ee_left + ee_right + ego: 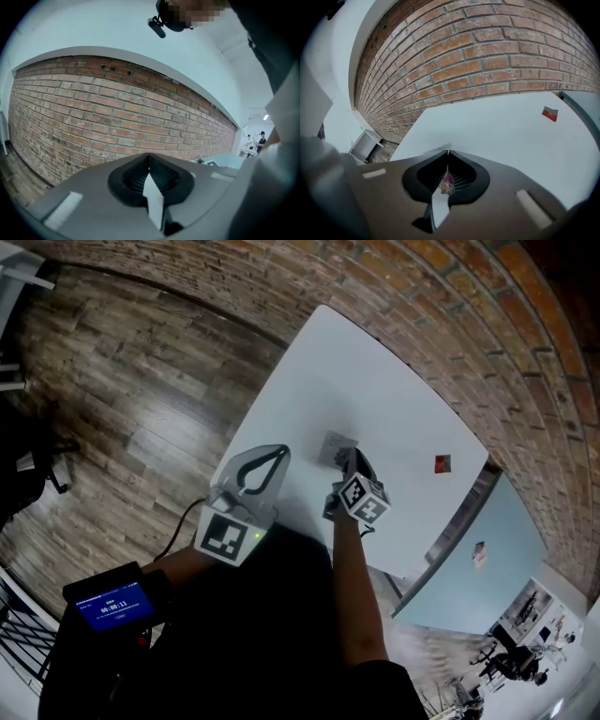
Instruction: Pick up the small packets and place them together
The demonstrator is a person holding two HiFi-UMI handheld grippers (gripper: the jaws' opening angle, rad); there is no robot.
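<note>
Carrying the held packet [446, 180] across to the red packet [442, 463] seems to be the step in hand, and doing it well rests on the grip. The right hand-held gripper [448, 153] is clenched on the held packet. Its reddish end shows between the jaws in the right gripper view, and a pale corner seems to poke out past the tips. The gripper hangs over the white counter [375, 371], near its middle, pointing down at a slant. The red packet lies flat on the counter, well apart from that gripper, near the edge next to the lower table [469, 592]. The person should hold the jaws closed until the held packet is just beside the red one. It should then come down until it touches the counter and only then be released, since a thing this light could flutter or slide away. Setting it beside the red packet rather than on top leaves both easy to see. The left hand-held gripper [281, 454] is clenched too, with no packet showing between its jaws. It hovers over the counter's edge, and is best kept out of the right one's path. What looks like a further packet [480, 552] lies on the lower table and would likely be fetched afterwards.
</note>
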